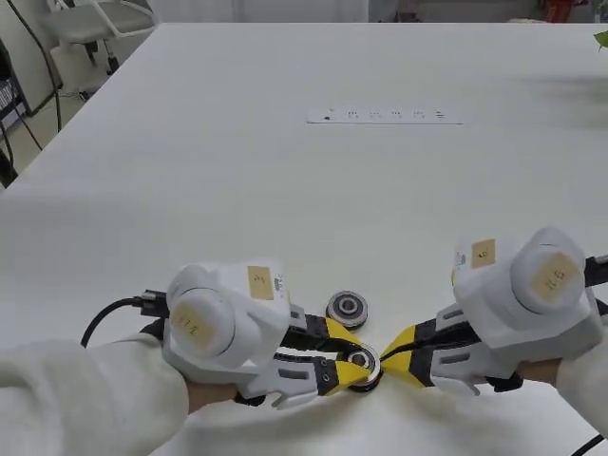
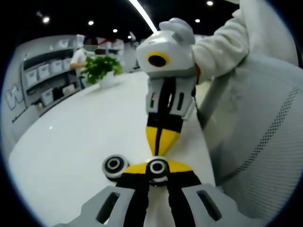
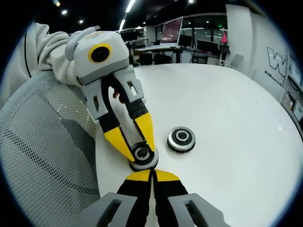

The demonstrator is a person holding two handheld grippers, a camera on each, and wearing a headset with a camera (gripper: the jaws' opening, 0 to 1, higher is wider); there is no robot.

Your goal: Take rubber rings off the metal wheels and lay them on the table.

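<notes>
Now my left claw [image 1: 349, 359] clamps one metal wheel [image 3: 143, 154] flat on the table [image 1: 285, 190], steadying it, while my right claw [image 3: 152, 174], jaws pressed together, noses at its rubber ring [image 3: 147, 166]; a second wheel [image 1: 347, 307] lies just beside.

One wheel [image 1: 362, 361] is sitting on the surface [image 1: 237, 190] between the left gripper [image 1: 349, 355] and right gripper [image 1: 386, 353]; a second wheel [image 1: 347, 307] is lying just behind it, a socket strip [image 1: 385, 116] well beyond.
</notes>
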